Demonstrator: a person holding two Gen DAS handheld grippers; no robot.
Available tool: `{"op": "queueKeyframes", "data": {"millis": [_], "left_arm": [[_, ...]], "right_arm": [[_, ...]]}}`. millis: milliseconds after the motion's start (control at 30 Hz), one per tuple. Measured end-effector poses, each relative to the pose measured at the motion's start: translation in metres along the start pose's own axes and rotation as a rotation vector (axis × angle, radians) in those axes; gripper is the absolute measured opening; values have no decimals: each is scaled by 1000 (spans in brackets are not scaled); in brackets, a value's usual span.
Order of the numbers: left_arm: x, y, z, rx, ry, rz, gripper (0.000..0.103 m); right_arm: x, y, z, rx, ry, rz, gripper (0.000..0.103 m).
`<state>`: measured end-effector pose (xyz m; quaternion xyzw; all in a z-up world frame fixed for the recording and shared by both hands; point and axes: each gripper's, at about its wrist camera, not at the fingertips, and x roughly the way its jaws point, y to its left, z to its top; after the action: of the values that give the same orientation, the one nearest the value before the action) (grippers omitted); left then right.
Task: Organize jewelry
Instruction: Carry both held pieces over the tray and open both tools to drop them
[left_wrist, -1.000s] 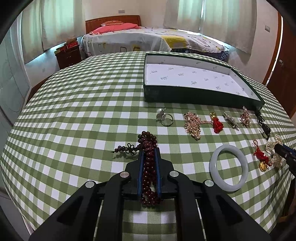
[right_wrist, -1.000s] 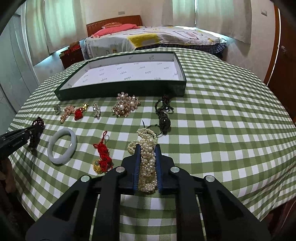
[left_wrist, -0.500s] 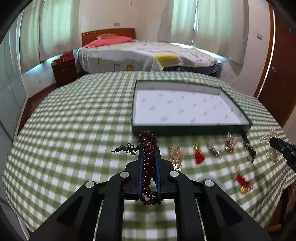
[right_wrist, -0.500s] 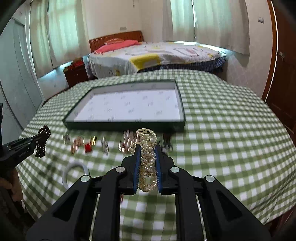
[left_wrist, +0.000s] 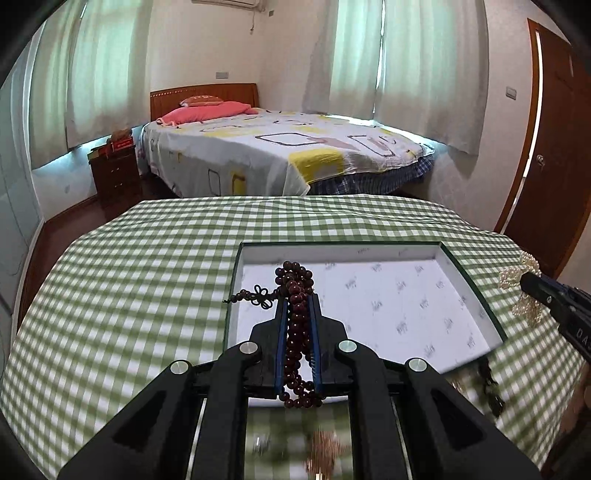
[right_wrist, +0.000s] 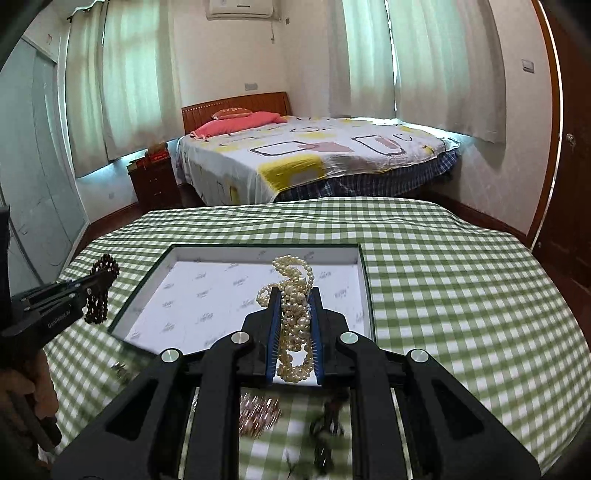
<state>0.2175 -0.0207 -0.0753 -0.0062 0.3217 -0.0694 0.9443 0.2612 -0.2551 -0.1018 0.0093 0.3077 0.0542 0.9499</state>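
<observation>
Left wrist view: left gripper (left_wrist: 298, 301) is clamped on the dark red bead bracelet (left_wrist: 298, 328). The strand runs down between the blue pads (left_wrist: 281, 343), loops bunched above the fingertips and hanging out below. A knotted tassel end sticks out to the left. Gripper and beads are up off the table, over the near left part of the open tray (left_wrist: 463, 280): dark green walls, white printed liner, nothing lying in the visible part. Tray sits on the green-and-white checked tablecloth (left_wrist: 129, 295). Right gripper (left_wrist: 532, 284) enters from the right edge, with the pearl necklace (left_wrist: 517, 277) showing above and below its tip, just past the tray's right wall. Other pieces on the cloth near the bottom are too blurred to identify.

Right wrist view: right gripper (right_wrist: 293, 295) is closed on the pearl necklace (right_wrist: 293, 321), multi-strand bundle squeezed between the pads (right_wrist: 273, 343), loops spilling over the top. It hangs above the tray's (right_wrist: 364, 280) near right area. Left gripper (right_wrist: 99, 282) at the left edge, bead bracelet (right_wrist: 99, 306) pinched in it, outside the tray's left wall. Blurred pink-gold piece (right_wrist: 258, 411) and dark piece (right_wrist: 328, 424) lie on the cloth (right_wrist: 461, 295) in front of the tray.
</observation>
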Motion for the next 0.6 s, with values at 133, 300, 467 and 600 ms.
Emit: {"op": "queueKeyframes", "data": {"millis": [133, 300, 467, 600], "left_arm": [[33, -4, -5, 5, 69, -13, 12], [67, -5, -22, 6, 179, -24, 12], [77, -4, -33, 3, 220, -21, 12], [83, -6, -37, 10, 227, -11, 13]], "right_arm": [[37, -11, -9, 26, 84, -3, 15], [64, -21, -26, 48, 169, -22, 15], [78, -28, -40, 64, 223, -45, 15], [84, -30, -44, 69, 233, -48, 17]]}}
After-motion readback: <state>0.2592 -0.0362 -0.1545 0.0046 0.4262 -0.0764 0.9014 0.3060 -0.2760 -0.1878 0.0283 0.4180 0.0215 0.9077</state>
